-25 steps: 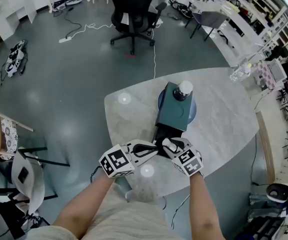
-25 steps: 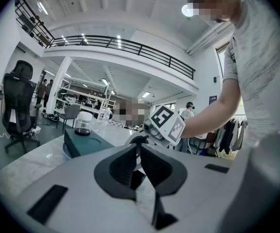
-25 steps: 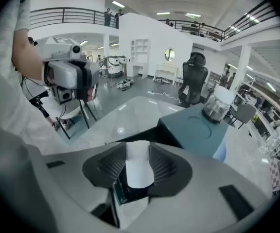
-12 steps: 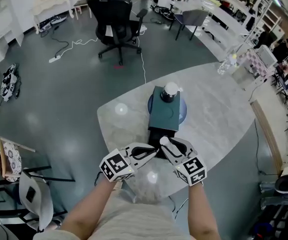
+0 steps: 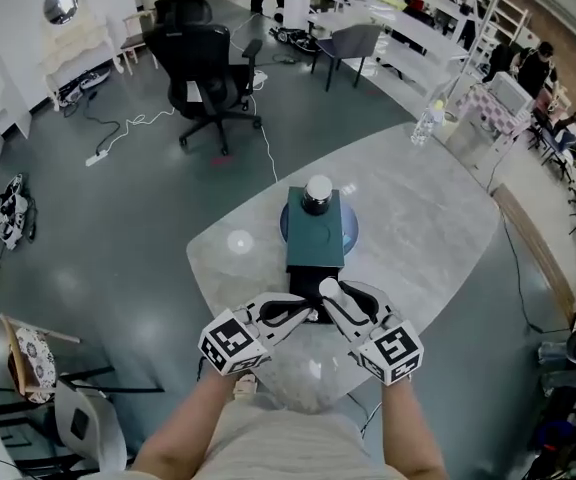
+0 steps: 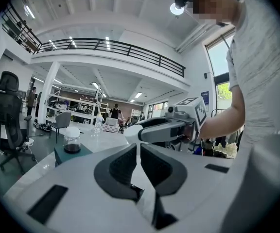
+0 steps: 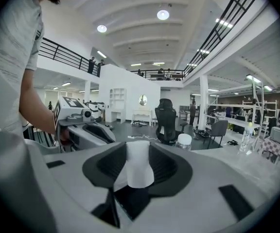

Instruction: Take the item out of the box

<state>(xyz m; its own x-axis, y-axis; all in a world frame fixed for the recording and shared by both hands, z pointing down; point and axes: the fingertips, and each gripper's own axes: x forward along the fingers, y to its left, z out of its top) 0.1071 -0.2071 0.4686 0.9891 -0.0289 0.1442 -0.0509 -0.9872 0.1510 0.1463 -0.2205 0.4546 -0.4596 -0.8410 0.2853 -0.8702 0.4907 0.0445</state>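
Currently my right gripper (image 7: 139, 152) has its jaws wide, pinching the white item (image 7: 140, 176) at the near end of the teal box (image 5: 315, 233). Left gripper (image 6: 138, 152) jaws near-closed, empty. Risk: the pinch looks shallow, so the item could slip back inside.

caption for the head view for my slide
Left gripper and right gripper meet at the near end of a teal box, right clamping a white item.

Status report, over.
Left gripper nearly shut, empty. Right gripper clamps a white piece by the teal rectangular box. White-lidded glass jar sits atop it.
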